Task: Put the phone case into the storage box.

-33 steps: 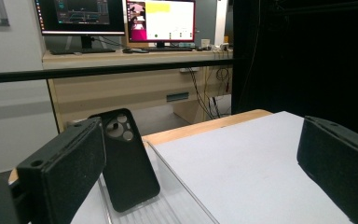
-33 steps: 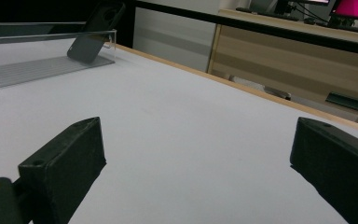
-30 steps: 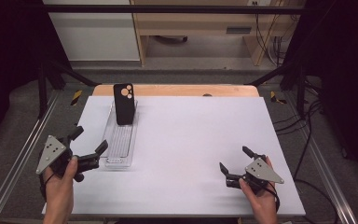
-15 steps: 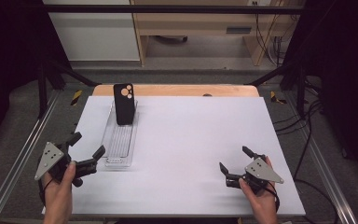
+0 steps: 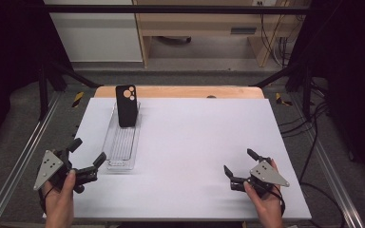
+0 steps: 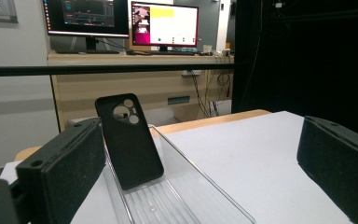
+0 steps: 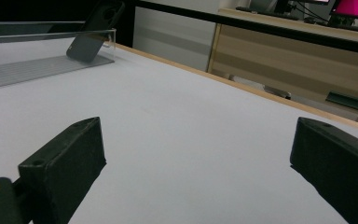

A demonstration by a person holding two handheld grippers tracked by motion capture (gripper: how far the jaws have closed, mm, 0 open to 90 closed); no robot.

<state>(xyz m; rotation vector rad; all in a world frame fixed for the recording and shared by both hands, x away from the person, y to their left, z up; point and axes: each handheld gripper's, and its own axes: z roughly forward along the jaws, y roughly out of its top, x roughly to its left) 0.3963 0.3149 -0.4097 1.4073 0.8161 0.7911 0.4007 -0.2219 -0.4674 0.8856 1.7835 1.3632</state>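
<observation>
**Left gripper lined up on the tray, case parked at the far end**

Starting at the left: the left gripper [image 5: 86, 156] sits near the table's [image 5: 195, 142] front-left corner, jaws spread wide and holding nothing. Its nearer jaw tip is just beside the front end of the clear tray [image 5: 121, 142], and whether it touches the plastic can't be told from above. In the left gripper view the tray [image 6: 177, 196] runs straight away between the two jaws, so the aim looks good.

Next over, the black case [image 5: 127, 105] stands at the tray's far end, tilted back with its camera cutouts at the top. It's well apart from both grippers. From the left gripper view the case [image 6: 129, 140] leans against the tray's far end and rests on the ribbed floor.

Judging from that, the step in hand is the left gripper's reach for the tray or the case. Doing it well probably means keeping the jaws wide until they pass the tray's walls, going in low and straight along the tray's length, and closing on the case's long edges rather than its faces. The tray looks light and slick, so a nudge could slide it or tip the case flat.

Far right: the right gripper [image 5: 241, 170] rests near the front-right corner, jaws also wide, nothing between them, with bare table [image 7: 191, 116] ahead. It could steady the tray if it skates.
</observation>
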